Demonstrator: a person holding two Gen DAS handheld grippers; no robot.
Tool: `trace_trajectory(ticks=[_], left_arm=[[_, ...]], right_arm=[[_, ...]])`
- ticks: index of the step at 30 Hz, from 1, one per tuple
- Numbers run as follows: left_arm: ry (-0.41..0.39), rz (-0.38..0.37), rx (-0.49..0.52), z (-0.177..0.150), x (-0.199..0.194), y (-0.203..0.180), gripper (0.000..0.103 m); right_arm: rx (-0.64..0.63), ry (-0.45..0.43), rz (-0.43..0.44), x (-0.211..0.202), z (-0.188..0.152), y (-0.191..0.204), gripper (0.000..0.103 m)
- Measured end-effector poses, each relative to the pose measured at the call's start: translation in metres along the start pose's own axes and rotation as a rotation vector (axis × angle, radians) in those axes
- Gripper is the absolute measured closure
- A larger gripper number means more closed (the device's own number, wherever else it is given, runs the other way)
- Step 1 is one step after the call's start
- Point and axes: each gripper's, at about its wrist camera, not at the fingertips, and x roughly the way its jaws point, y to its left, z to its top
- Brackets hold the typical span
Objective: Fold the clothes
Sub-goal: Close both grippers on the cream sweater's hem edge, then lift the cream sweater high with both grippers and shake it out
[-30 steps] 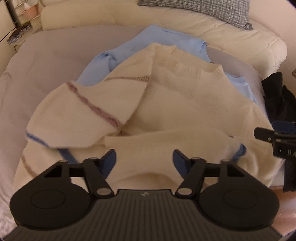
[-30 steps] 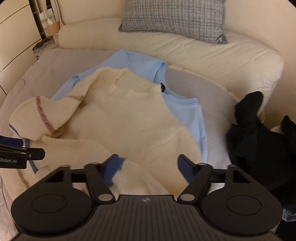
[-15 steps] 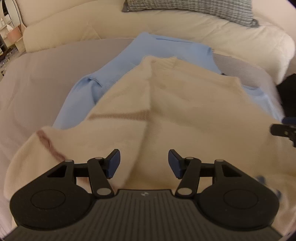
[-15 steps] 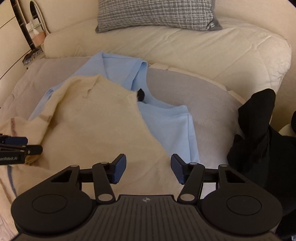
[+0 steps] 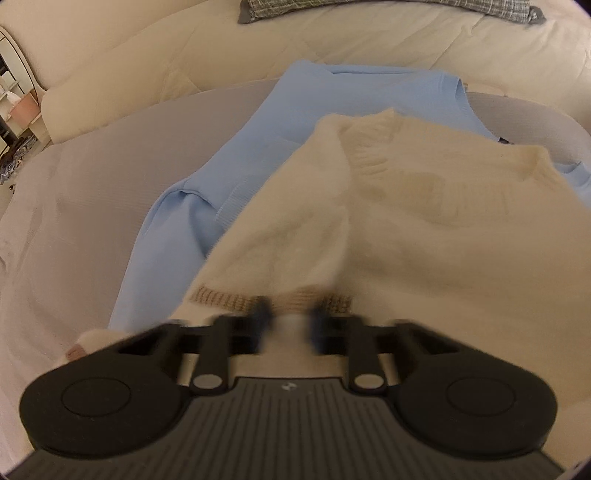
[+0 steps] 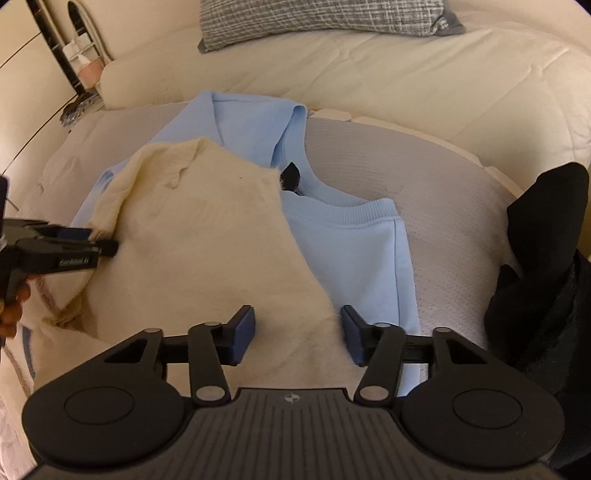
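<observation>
Fuzzy cream knit sweater (image 6: 207, 251), ribbed at the collar; smooth pale-blue cotton sweatshirt (image 6: 347, 251) beneath. Matt black plastic right hand-held gripper (image 6: 297, 334). Quilted duvet (image 6: 406, 74), woven check pillow (image 6: 314, 18).

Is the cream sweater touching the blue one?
Touching. The right wrist view shows the cream sweater lying directly over the blue one, covering its left half with no gap at the overlap edge.
</observation>
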Motion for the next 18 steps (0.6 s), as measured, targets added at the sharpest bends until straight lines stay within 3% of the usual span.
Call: trace_trajectory(ticks=[2,5,8,12,18], left_arm=[[-0.023,0.002,0.005,-0.005,-0.006,0.002,0.096],[-0.072,0.019,-0.015,-0.014,-0.028,0.011,0.097],[-0.136,0.061,-0.1,-0.027,-0.07,0.038,0.097],[-0.211,0.135,-0.252,-0.069,-0.149,0.083,0.097],[-0.313,0.283,-0.447,-0.15,-0.278,0.145,0.097]], right_arm=[[-0.033,0.006,-0.017,-0.003,-0.001,0.002,0.084],[-0.049,-0.025,-0.02,-0.014,-0.001,0.005,0.086],[-0.072,-0.104,-0.011,-0.037,0.0,0.017,0.088],[-0.187,-0.227,0.014,-0.082,-0.004,0.057,0.088],[-0.348,-0.408,0.143,-0.154,-0.017,0.134,0.089]])
